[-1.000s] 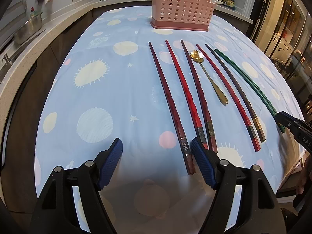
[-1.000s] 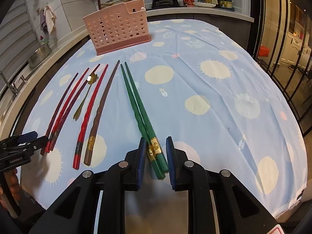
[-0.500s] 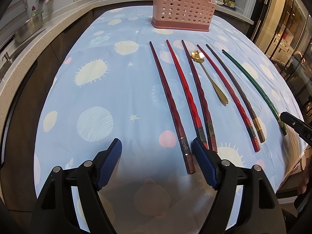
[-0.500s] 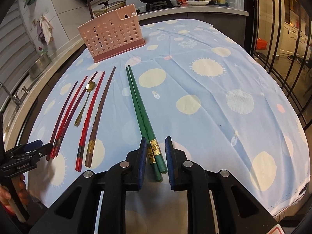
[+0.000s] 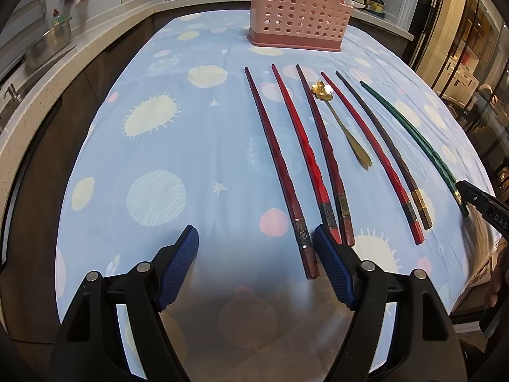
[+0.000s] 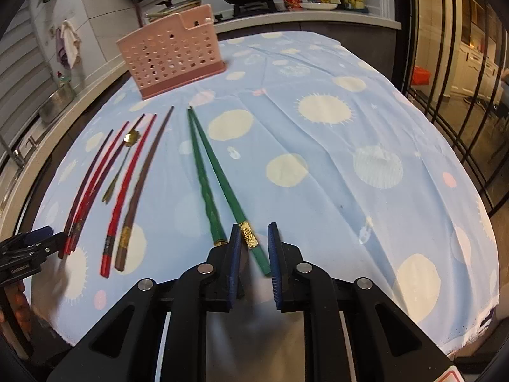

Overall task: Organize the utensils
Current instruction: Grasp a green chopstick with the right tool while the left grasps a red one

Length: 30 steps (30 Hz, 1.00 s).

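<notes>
Right gripper (image 6: 253, 248) at the green chopsticks; left gripper (image 5: 256, 265) idle, jaws wide apart over the tablecloth (image 5: 165, 159).

Legible writing: partial white lettering "DAS" on the right gripper's body in the left wrist view; small white lettering on the left gripper in the right wrist view is unreadable. Two green chopsticks (image 6: 219, 180) lie with tips toward the pink perforated utensil holder (image 6: 171, 54) and gold-banded butts toward the camera; the right one's butt sits between the blue pads (image 6: 273, 248), which stand narrowly parted, contact not discernible, while the left one's butt is hidden behind the left pad. Red and brown chopsticks (image 5: 305, 146) lie roughly parallel, long axes running toward the holder. A gold flower-headed spoon (image 5: 343, 127) lies among them, flower end toward the holder. The holder stands upright at the far end of the table.
</notes>
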### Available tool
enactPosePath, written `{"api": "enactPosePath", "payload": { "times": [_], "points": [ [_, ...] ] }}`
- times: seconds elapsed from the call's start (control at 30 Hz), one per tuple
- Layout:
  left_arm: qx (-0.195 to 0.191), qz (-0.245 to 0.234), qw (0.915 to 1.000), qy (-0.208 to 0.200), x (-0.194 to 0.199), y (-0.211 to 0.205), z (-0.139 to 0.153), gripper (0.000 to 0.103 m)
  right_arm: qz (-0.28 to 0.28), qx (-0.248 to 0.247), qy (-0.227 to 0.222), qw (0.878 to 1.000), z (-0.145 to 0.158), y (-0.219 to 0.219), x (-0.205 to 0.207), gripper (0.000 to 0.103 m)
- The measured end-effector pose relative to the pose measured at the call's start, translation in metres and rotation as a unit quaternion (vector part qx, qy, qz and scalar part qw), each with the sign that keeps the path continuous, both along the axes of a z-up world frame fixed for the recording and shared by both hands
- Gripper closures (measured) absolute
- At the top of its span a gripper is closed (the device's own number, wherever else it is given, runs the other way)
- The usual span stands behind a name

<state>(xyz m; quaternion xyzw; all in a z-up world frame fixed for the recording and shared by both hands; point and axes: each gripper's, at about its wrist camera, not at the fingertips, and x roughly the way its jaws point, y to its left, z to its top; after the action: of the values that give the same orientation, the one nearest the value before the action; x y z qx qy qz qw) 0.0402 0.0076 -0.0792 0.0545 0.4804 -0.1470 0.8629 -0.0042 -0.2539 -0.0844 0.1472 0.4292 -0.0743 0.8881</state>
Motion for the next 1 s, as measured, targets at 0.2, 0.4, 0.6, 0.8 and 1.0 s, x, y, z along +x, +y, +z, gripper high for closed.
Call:
{"api": "enactPosePath", "payload": {
  "times": [0.2,0.4,0.6,0.8,1.0],
  "points": [
    [0.001,0.002,1.0,0.0,-0.003,0.0,0.0,0.032,0.01,-0.041,0.007,0.999,0.001,0.014,-0.002,0.091],
    [0.0,0.003,1.0,0.001,-0.007,0.004,0.003,0.047,0.009,-0.037,0.006,0.999,0.002,0.015,-0.005,0.092],
    [-0.003,0.0,1.0,0.0,-0.008,0.005,0.004,0.062,0.012,-0.034,0.005,0.999,0.003,0.019,-0.005,0.095],
    [-0.014,-0.004,0.9999,0.002,-0.002,0.008,0.006,0.092,0.014,-0.028,0.003,1.0,0.004,0.019,-0.006,0.096],
    [-0.03,-0.014,0.9993,0.016,-0.002,0.009,0.007,0.096,0.014,-0.024,-0.003,1.0,0.01,0.019,-0.009,0.096]
  ]
}}
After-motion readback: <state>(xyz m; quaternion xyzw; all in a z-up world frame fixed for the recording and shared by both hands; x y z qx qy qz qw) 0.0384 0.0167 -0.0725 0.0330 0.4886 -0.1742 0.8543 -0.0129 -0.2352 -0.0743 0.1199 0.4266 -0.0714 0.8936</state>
